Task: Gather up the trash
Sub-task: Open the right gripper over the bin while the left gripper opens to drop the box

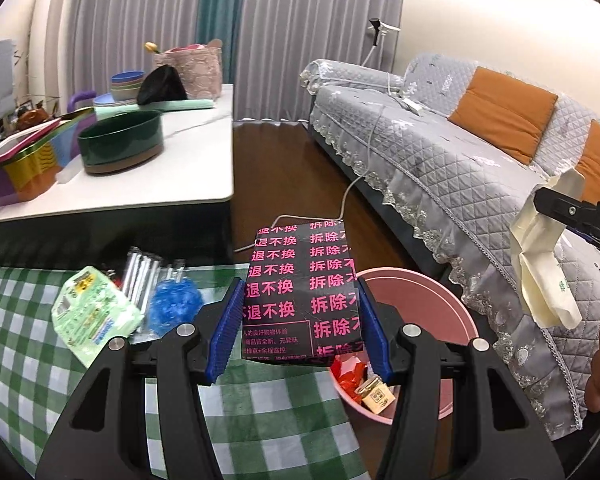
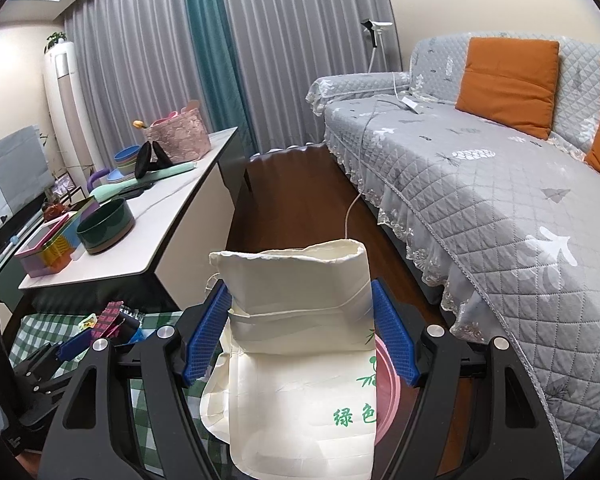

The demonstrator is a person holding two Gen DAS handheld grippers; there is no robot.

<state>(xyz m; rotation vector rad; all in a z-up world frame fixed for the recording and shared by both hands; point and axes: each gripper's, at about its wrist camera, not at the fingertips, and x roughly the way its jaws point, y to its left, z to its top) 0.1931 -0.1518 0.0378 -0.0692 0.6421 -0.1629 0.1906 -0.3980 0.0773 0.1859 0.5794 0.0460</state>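
Left hand-held gripper (image 1: 298,330) clamps a black printed mailer bag (image 1: 302,288) by its edges, above the pink bin's (image 1: 416,292) near-left rim. Right hand-held gripper (image 2: 300,334) grips a cream plastic bag (image 2: 300,344). Both appear light, limp, slippery; hold firmly mid-body.

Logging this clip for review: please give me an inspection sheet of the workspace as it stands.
Surface: green checked cloth, partly covered.
Job's things: black package with pink print and cream bag held; pink bin beside the cloth holds wrappers.
Clutter: green packet, blue item, silver packets on the cloth.
Grippers: left gripper shut on the package; right gripper shut on the bag.
Cables: white cable from sofa to floor.
Surroundings: grey sofa, white table.
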